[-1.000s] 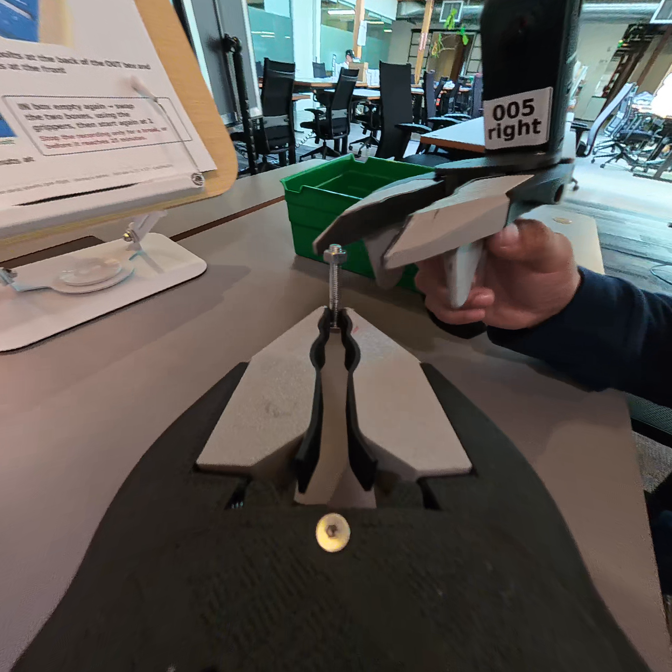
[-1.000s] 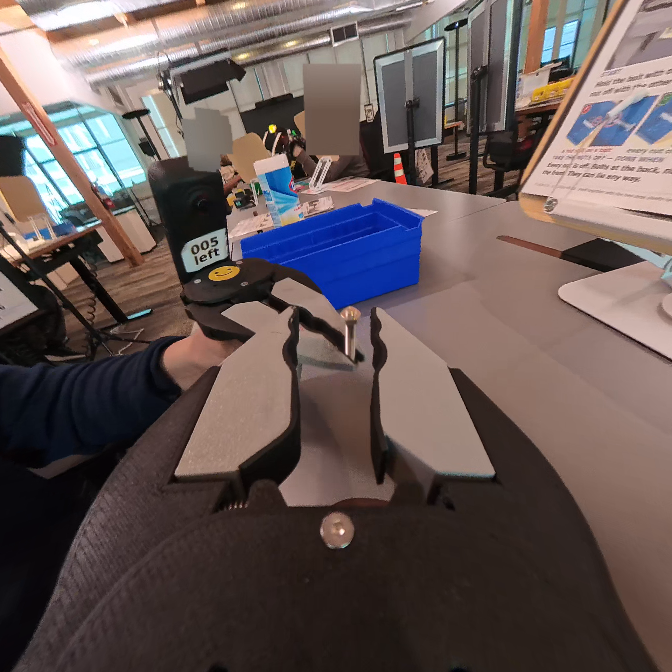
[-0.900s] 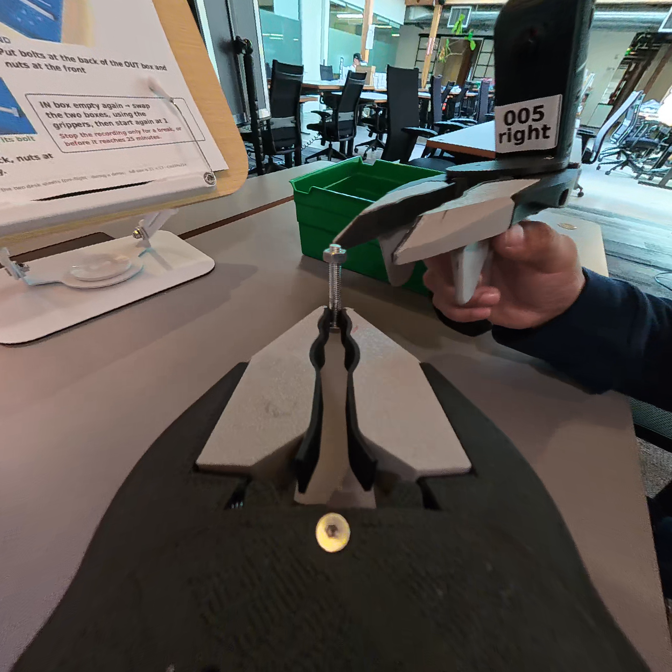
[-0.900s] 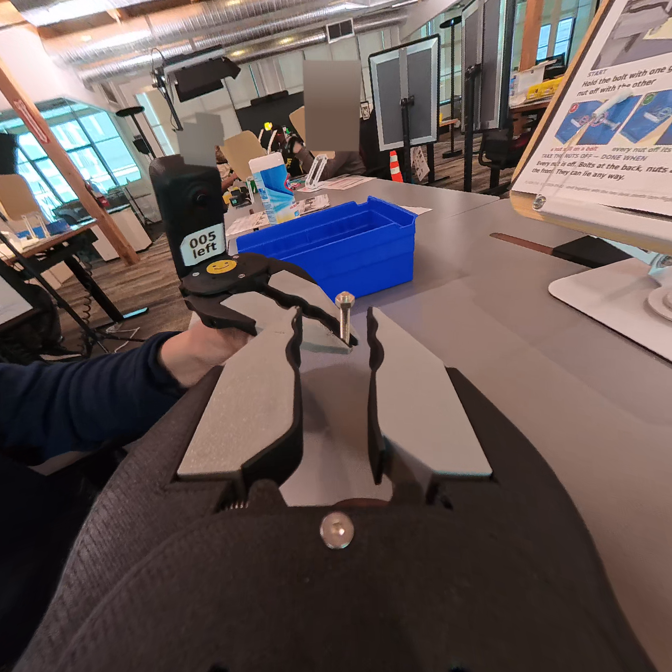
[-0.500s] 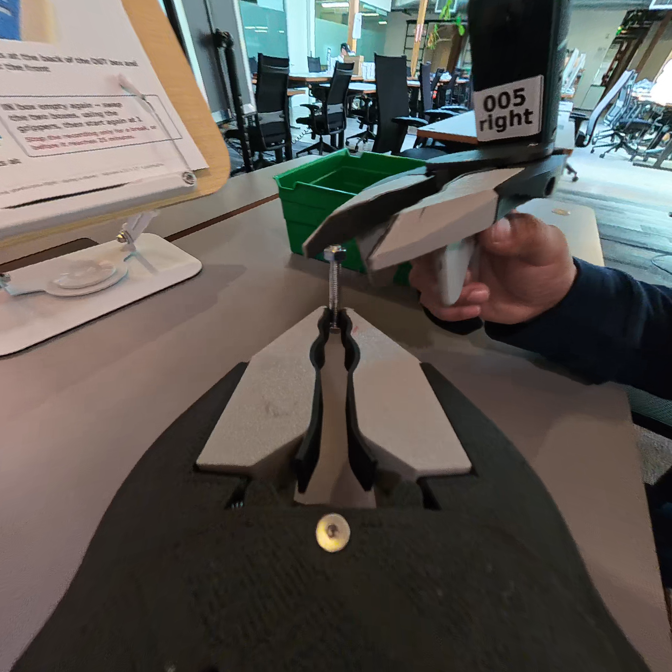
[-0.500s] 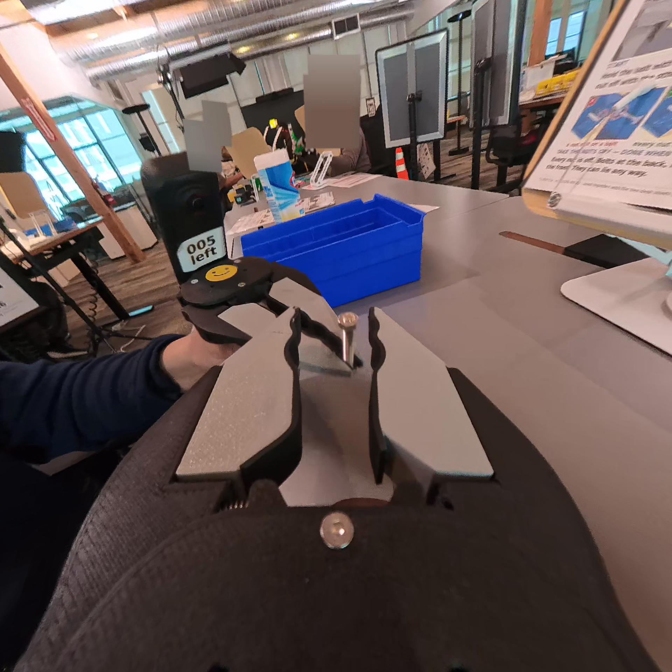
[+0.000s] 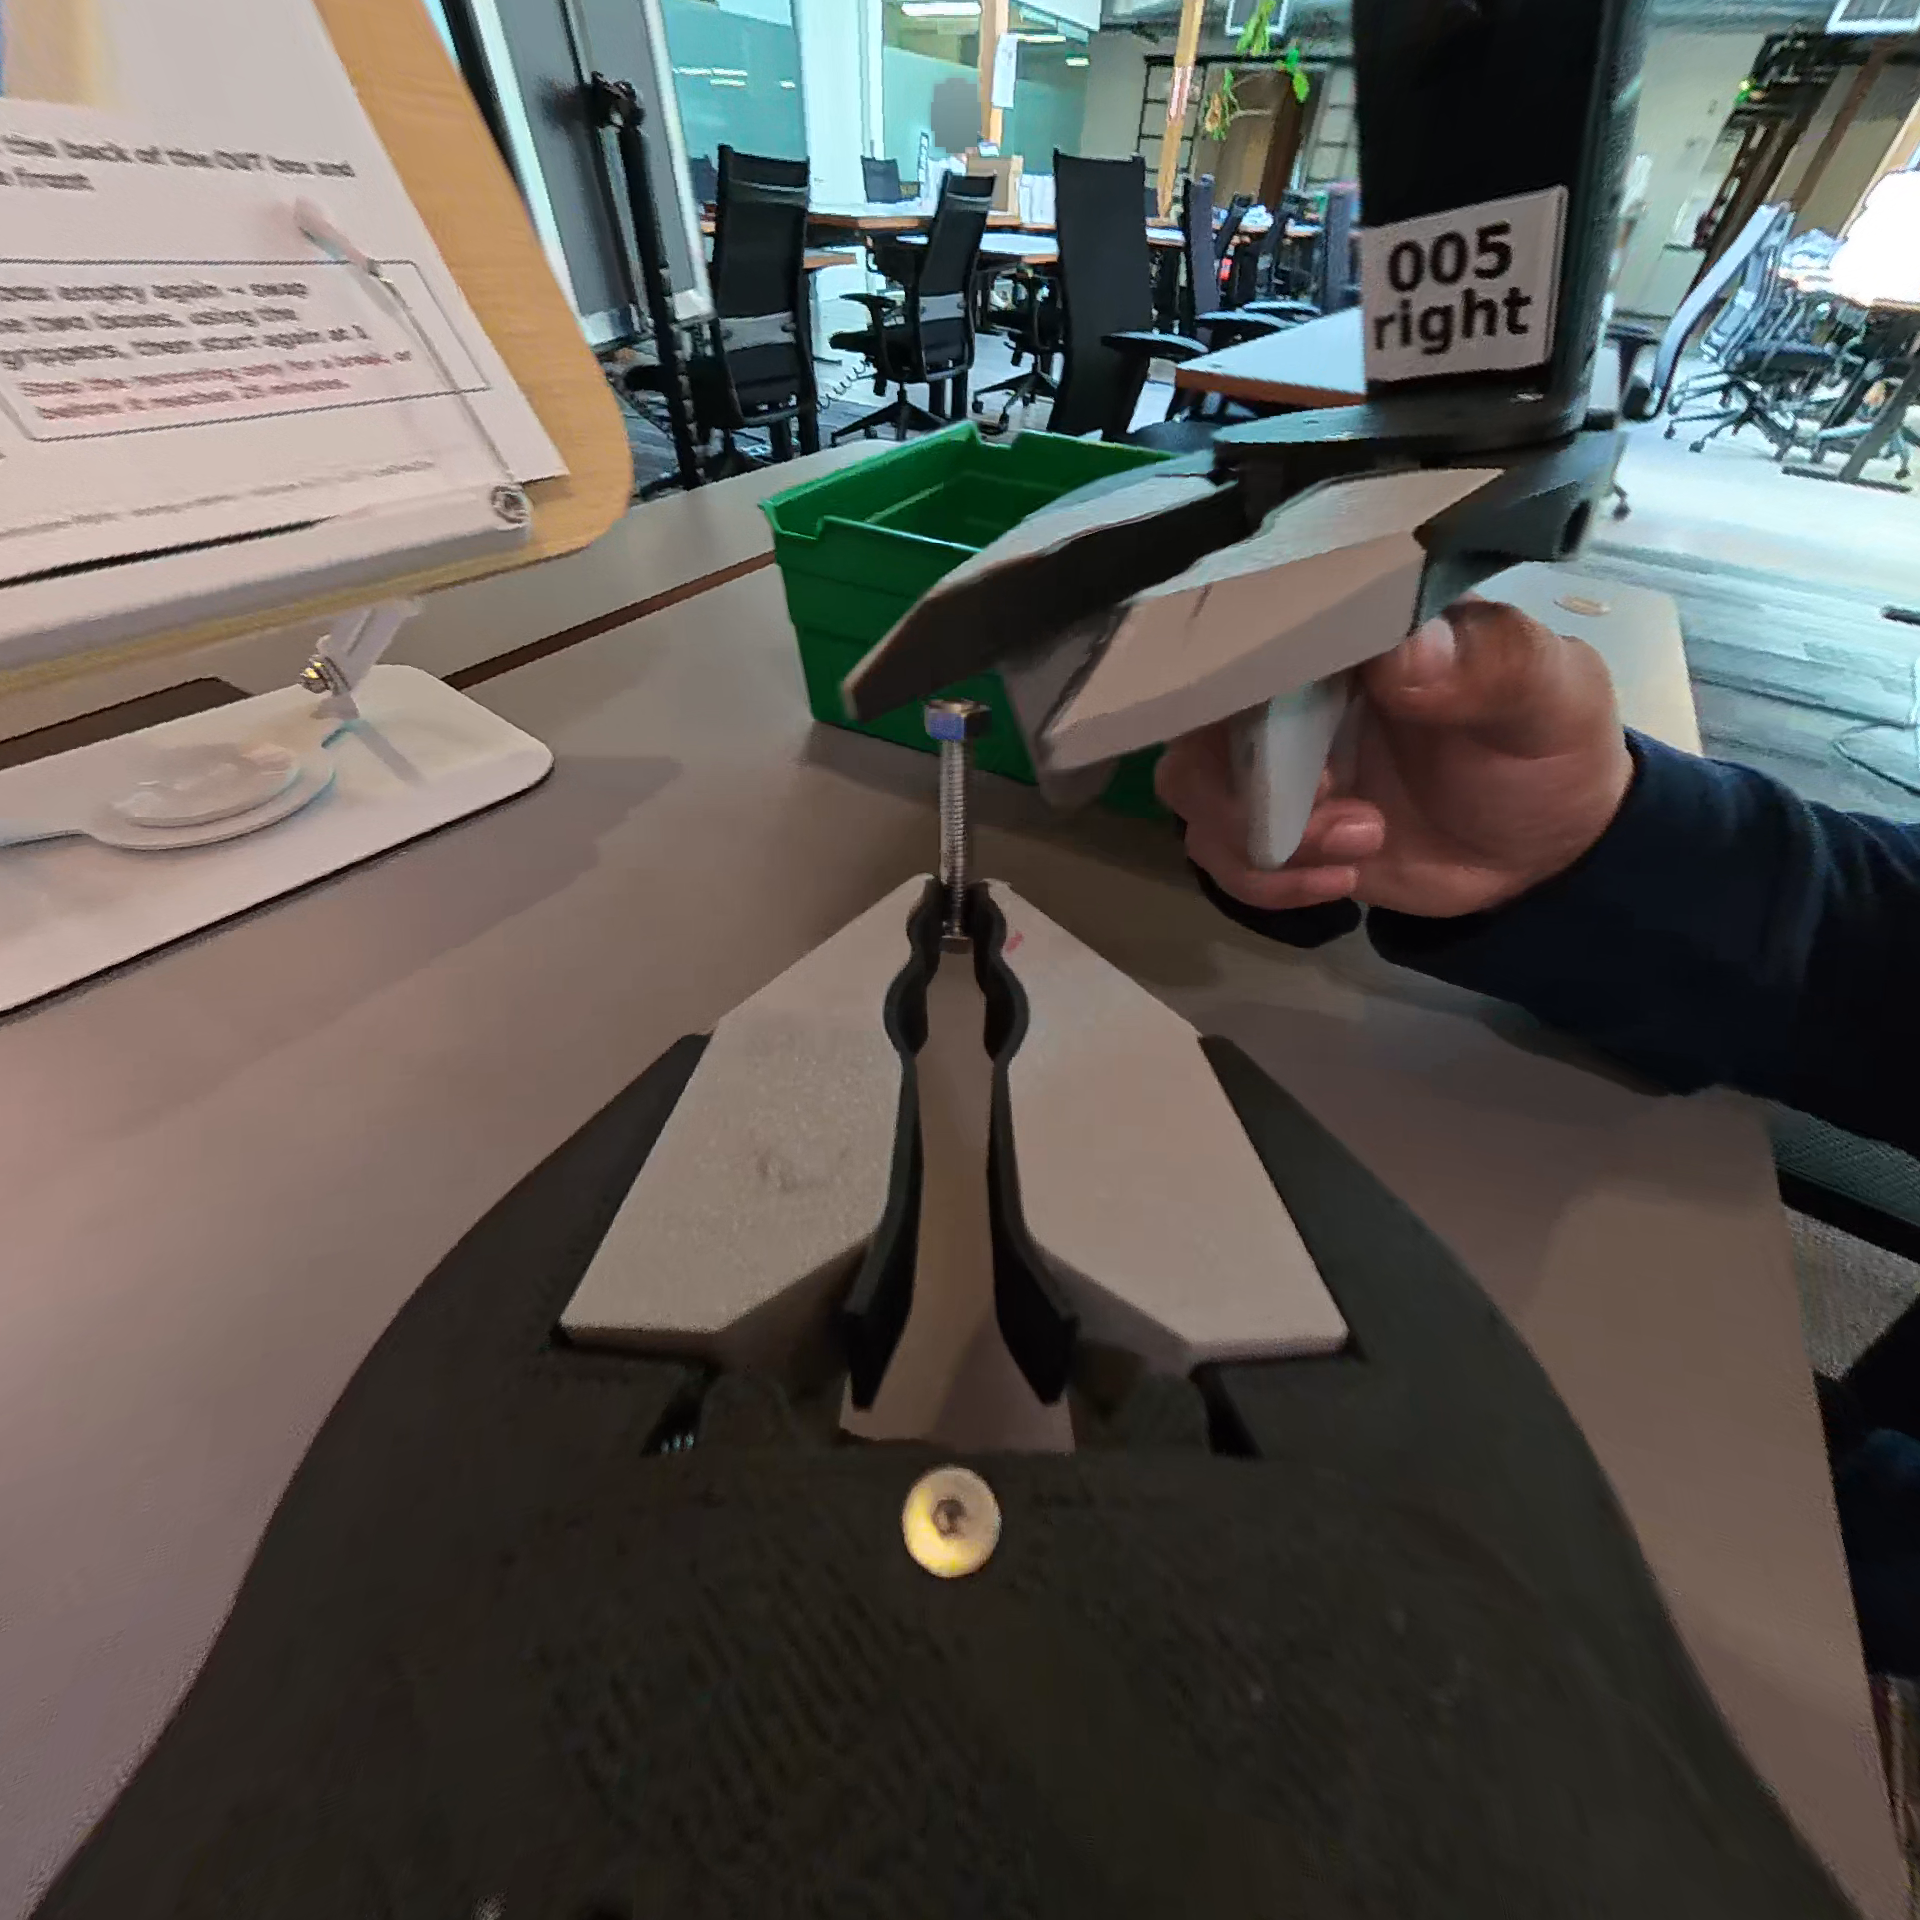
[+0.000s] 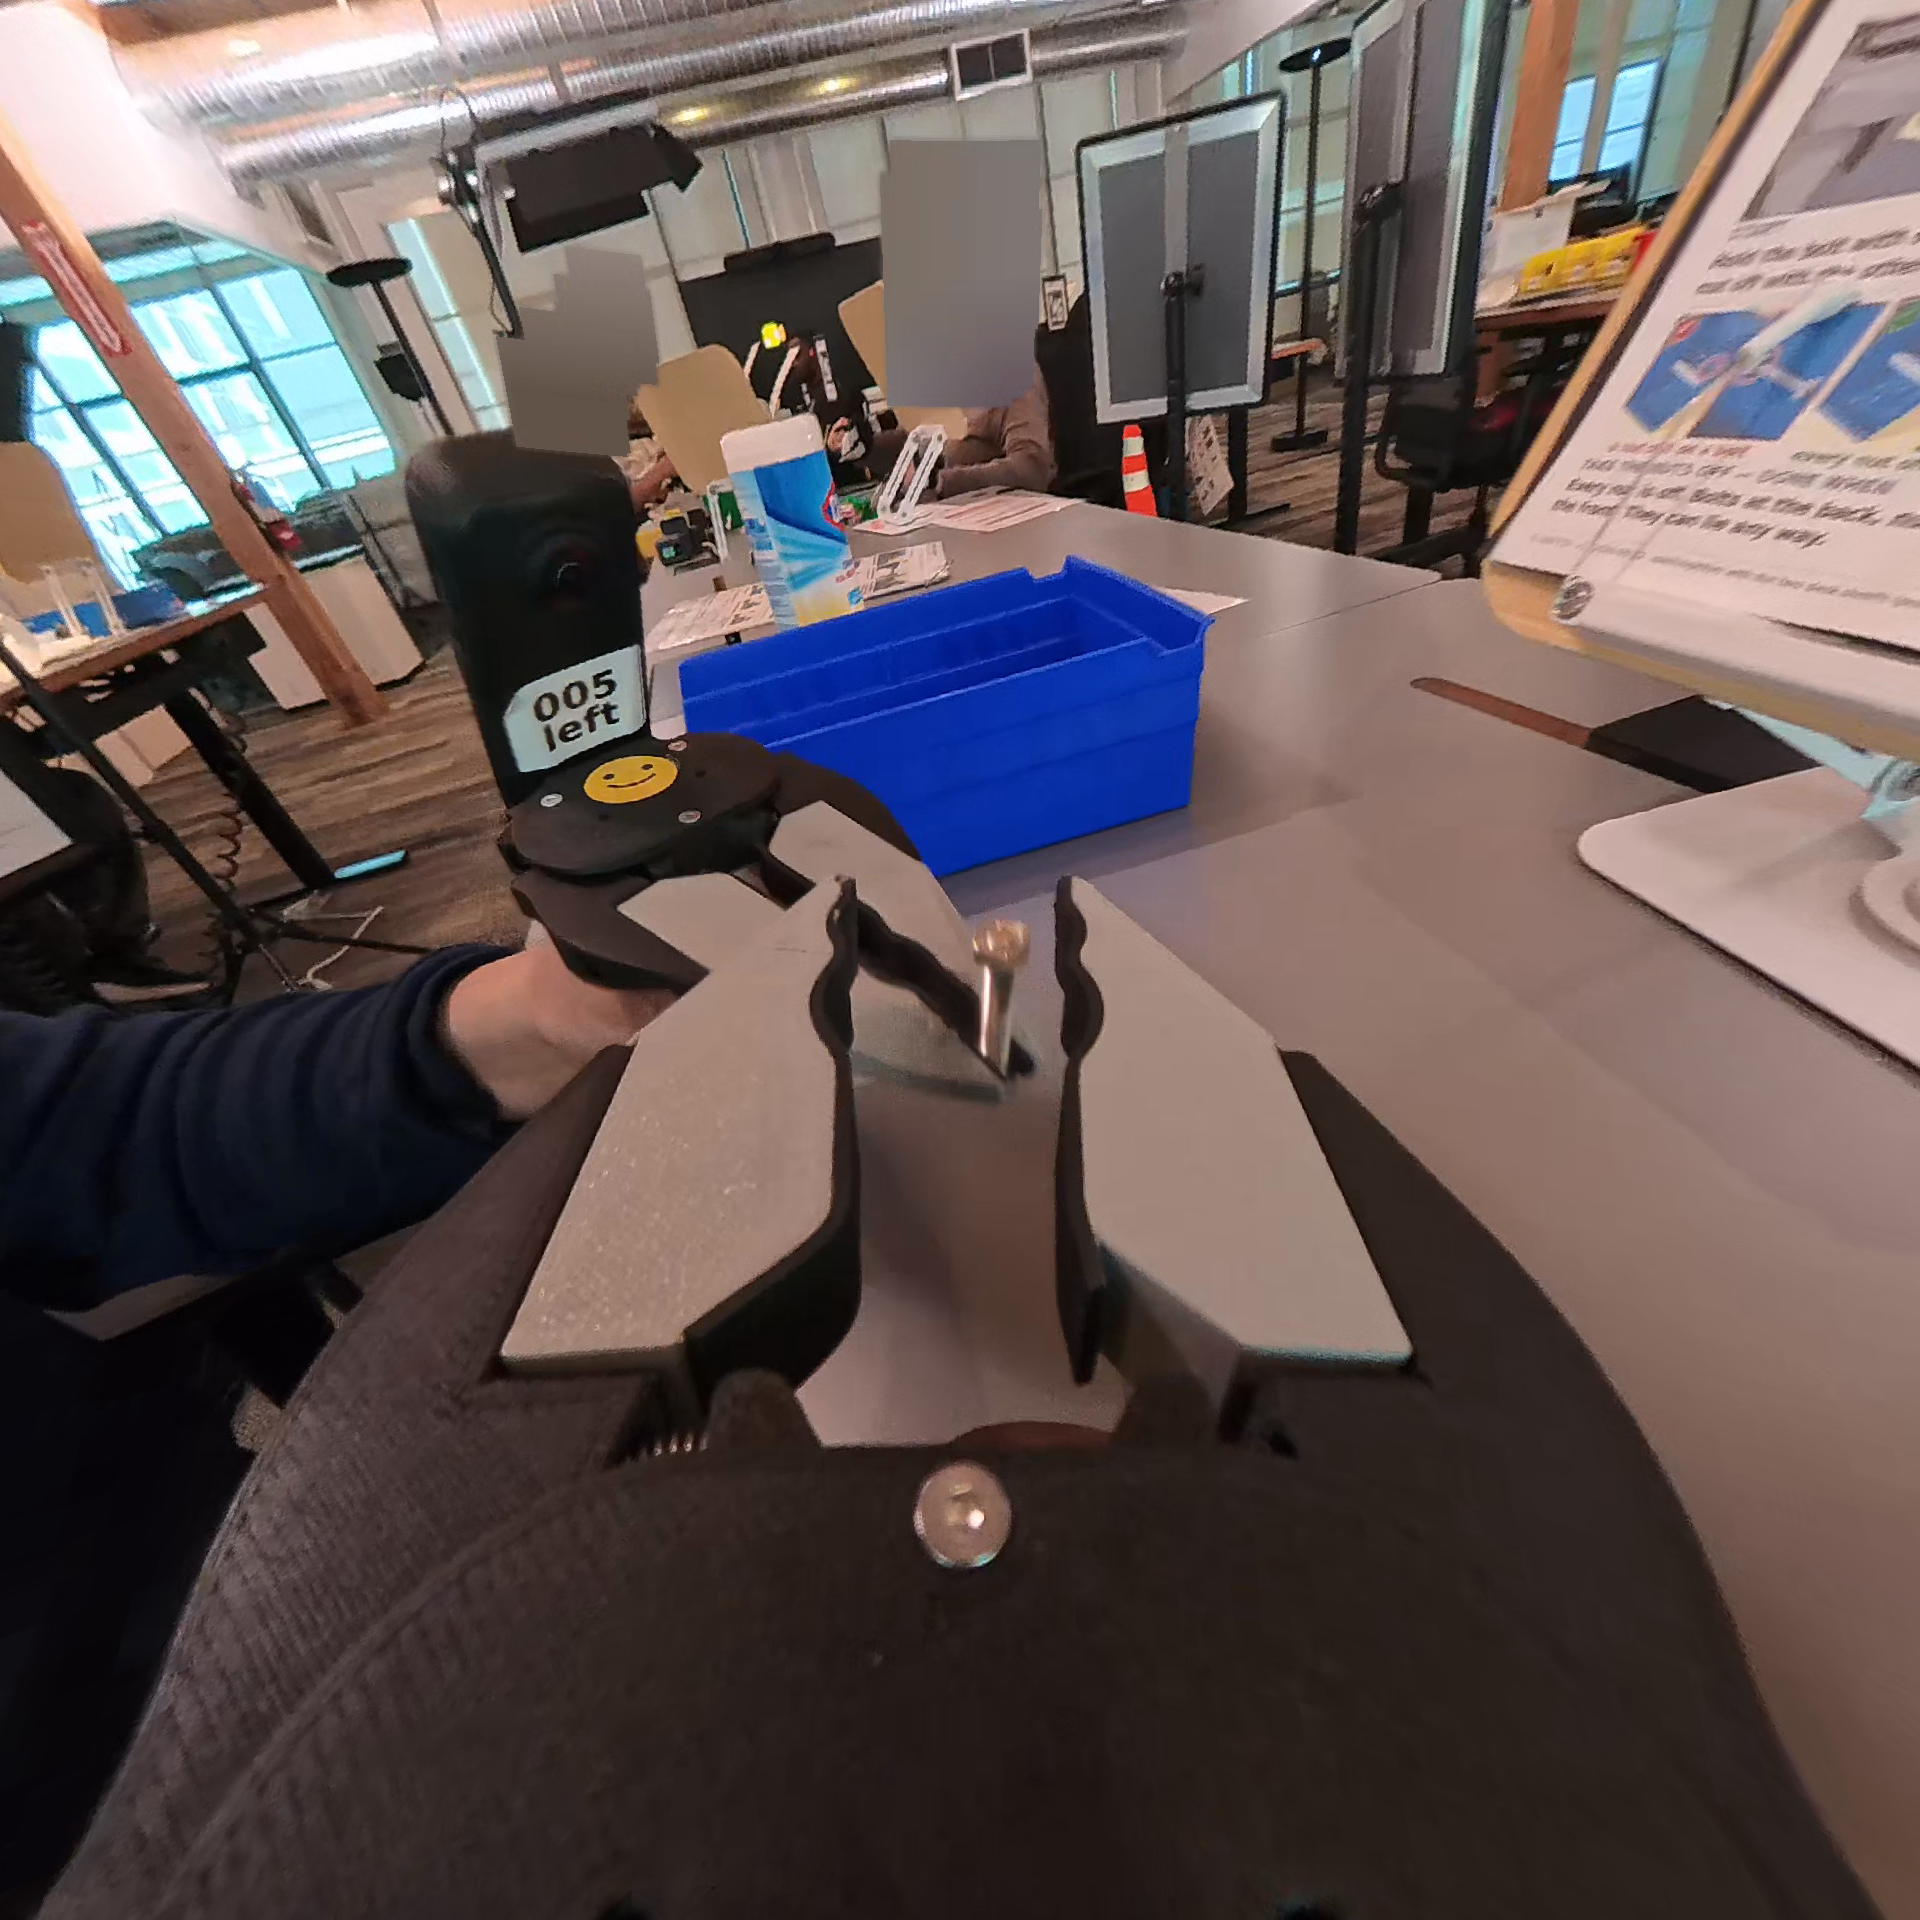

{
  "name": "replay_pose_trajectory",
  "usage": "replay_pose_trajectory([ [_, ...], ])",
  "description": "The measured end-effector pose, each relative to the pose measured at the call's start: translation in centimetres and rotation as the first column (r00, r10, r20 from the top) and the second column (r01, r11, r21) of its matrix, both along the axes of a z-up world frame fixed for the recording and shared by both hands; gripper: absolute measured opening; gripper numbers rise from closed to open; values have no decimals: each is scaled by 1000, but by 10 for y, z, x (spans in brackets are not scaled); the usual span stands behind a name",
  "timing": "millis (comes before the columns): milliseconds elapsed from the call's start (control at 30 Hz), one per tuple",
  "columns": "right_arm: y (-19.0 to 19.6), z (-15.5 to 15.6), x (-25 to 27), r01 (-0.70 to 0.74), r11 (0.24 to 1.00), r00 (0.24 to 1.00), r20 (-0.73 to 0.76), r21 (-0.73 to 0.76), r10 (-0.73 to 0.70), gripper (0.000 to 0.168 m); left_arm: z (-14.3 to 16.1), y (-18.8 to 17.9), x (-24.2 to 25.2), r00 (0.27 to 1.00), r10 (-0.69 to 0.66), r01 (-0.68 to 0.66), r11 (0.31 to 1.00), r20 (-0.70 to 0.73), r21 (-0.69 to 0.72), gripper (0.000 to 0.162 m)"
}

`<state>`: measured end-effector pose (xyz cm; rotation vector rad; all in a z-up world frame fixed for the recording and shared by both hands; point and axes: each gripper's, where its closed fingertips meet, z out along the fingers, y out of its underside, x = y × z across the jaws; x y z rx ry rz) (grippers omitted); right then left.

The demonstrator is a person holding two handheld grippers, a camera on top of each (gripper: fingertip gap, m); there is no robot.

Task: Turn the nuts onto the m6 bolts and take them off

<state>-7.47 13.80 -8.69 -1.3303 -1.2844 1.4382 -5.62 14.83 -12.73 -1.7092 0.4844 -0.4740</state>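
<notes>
My left gripper (image 7: 956,920) is shut on the lower end of a silver M6 bolt (image 7: 953,821), which stands upright above the grey table (image 7: 416,987). A hex nut (image 7: 957,719) sits at the bolt's top end. My right gripper (image 7: 951,707) is open, level with the nut, one finger on each side of it. In the right wrist view the bolt (image 8: 997,987) stands between the spread fingers of the right gripper (image 8: 956,935), nearer the right finger, and no contact shows. The left gripper (image 8: 1013,1065) holds it from below there.
A green bin (image 7: 883,540) stands behind the right gripper and a blue bin (image 8: 966,717) behind the left one. An instruction board on a white stand (image 7: 260,436) is at the table's far side, also in the right wrist view (image 8: 1766,468). A wipes canister (image 8: 790,520) stands farther back. About 4 cm separates my left fingertips from my right.
The right gripper has stayed open and shifted slightly, now lower and closer around the bolt's top. The left gripper has kept its hold on the bolt.
</notes>
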Motion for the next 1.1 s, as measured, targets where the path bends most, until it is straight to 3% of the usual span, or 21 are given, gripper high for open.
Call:
replay_pose_trajectory([
  [133, 15, 2, 10, 47, 999, 999, -1, 17, -47, 33, 3, 3, -19, 998, 66, -66, 998, 5, 8, 4],
  [467, -10, -11, -10, -20, 1000, 999, 45, 19, 19, 33, -4, -1, 8, 999, -12, 12, 1000, -45, 0, 4],
  [800, 8, 0, 4, 40, 999, 999, 0, 10, -40, 30, 5, 3, -15, 998, 68, -68, 997, 4, 23, 3],
  [1100, 1, -7, -5, 36, 999, 999, 28, 20, -37, 24, -2, 3, -2, 998, 37, -37, 999, -43, 11, 4],
])
